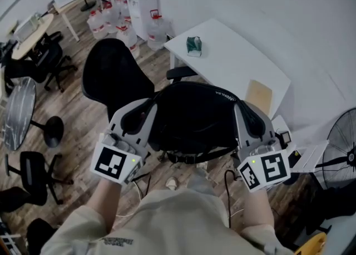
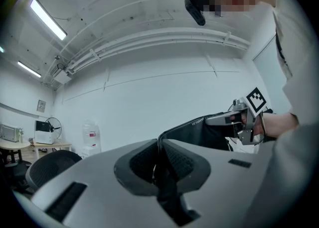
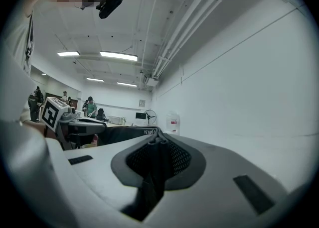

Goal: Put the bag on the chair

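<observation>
Bag (image 1: 192, 117) above wood floor (image 1: 83, 119), white table (image 1: 233, 62) beside

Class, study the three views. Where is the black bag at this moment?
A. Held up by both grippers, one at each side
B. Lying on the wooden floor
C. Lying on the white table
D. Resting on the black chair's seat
A: the left gripper and the right gripper each have their jaws shut on the black bag, one at each side. They hold it up in front of the person, with the black chair beyond it.
</observation>
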`<state>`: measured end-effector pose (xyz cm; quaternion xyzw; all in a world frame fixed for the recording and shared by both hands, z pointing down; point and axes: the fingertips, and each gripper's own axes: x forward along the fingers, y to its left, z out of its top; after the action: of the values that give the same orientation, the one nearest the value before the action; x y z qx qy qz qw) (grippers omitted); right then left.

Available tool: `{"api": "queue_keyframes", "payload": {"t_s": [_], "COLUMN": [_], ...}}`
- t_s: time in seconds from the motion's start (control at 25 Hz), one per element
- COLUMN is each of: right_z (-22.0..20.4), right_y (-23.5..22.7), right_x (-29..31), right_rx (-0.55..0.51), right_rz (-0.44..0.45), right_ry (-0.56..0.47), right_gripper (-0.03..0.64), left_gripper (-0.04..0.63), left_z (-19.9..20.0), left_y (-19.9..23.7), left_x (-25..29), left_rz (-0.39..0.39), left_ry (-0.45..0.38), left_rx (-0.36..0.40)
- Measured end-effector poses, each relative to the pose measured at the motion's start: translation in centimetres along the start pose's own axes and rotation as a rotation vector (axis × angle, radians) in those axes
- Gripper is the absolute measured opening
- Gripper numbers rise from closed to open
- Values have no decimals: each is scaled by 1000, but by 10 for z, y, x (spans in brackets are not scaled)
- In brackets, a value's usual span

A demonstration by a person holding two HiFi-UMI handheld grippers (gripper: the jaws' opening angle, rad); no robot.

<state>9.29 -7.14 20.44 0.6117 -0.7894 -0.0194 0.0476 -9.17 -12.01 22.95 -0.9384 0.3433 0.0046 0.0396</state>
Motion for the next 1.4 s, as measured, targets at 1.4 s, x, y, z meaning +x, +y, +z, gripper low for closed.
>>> {"api": "queue_keyframes", "payload": {"t_s": [1.4], "right_z": [-115], "right_y": [-143], "right_x": [251], "right_rx": [93], "right_rz": [339], "right_ry": [-38], "right_gripper": [46], "left_gripper": [48], "left_z": [-111], "left_y": [106], "left_x": [193], "left_rz": [409], "left_ry": [160], "left_rx": [-66]}}
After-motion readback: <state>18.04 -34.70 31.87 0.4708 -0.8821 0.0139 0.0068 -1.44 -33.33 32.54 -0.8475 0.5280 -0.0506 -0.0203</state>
